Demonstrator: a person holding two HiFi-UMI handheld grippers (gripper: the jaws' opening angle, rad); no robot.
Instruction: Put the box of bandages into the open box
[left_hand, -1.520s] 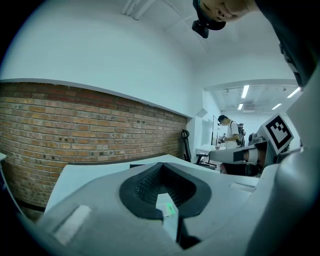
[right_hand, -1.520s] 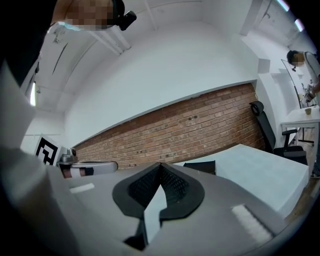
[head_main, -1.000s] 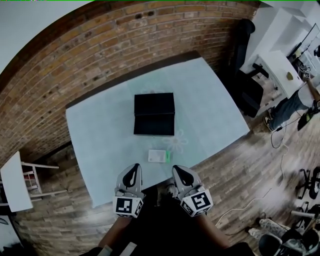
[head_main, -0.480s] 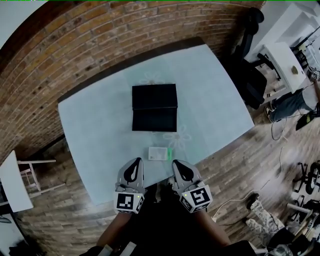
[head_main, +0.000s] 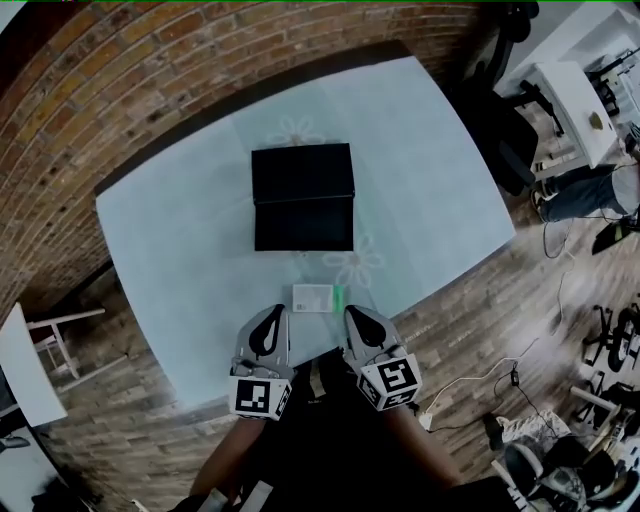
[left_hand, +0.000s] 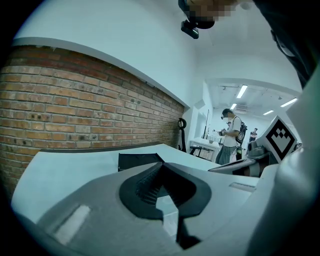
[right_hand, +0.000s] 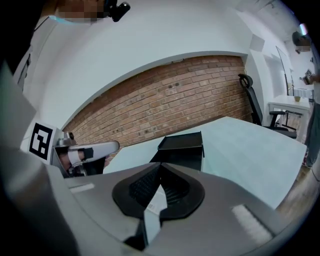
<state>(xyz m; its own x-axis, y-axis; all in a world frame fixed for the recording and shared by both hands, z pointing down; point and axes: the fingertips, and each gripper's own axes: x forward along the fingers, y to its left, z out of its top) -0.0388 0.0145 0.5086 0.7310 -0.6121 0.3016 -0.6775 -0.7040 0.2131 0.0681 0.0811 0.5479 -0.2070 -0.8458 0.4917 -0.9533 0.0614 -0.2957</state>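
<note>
While the box of bandages (head_main: 318, 297) lies untouched near the front edge of the table (head_main: 180, 240), both grippers have come down and forward over the last second. The left gripper (head_main: 271, 318) and the right gripper (head_main: 356, 318) now sit with their tips just short of it, one to each side. Both pairs of jaws are pressed together with nothing in them, so no grasp has begun. One pair will probably need to spread before it can take the little box. The open box (head_main: 303, 197) stands further back near the middle of the table, well apart from the bandages, and the carry there has not started.

The box of bandages is a small, flat carton, white with a green strip at its right end, and looks light and easy to pinch across its narrow sides. The open box is matt black and rectangular, its lid folded back so that two dark halves lie side by side. The table wears a smooth pale blue-green cover with faint flower prints (head_main: 352, 268). The jaws are grey plastic with black ribbed pads
</note>
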